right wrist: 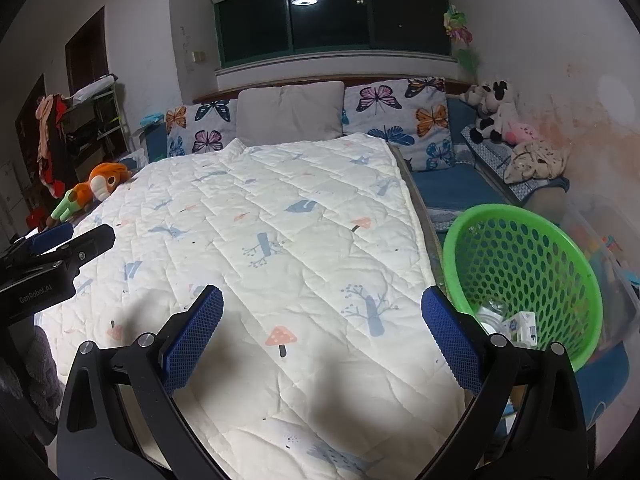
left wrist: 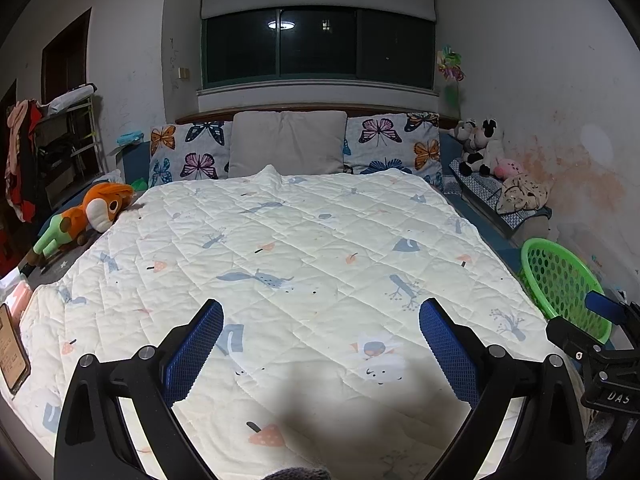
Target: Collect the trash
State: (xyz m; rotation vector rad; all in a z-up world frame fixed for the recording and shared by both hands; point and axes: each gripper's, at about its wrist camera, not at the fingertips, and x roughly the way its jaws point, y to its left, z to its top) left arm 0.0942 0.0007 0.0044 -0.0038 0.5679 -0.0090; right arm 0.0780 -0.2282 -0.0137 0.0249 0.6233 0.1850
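Note:
A green perforated basket (right wrist: 532, 264) stands at the bed's right side; it also shows in the left wrist view (left wrist: 560, 280). Inside it lie a small white carton (right wrist: 522, 326) and clear plastic trash (right wrist: 490, 314). My left gripper (left wrist: 320, 316) is open and empty above the white quilt (left wrist: 280, 260). My right gripper (right wrist: 322, 304) is open and empty above the quilt's right part (right wrist: 300, 240), its right finger close to the basket rim. Each gripper shows at the edge of the other's view. I see no loose trash on the quilt.
Butterfly pillows (left wrist: 188, 152) and a grey pillow (left wrist: 288, 144) line the headboard. An orange plush toy (left wrist: 88, 216) lies at the bed's left edge. Plush toys (left wrist: 480, 148) sit on a bench at the right. A rack with clothes (left wrist: 52, 148) stands at the left.

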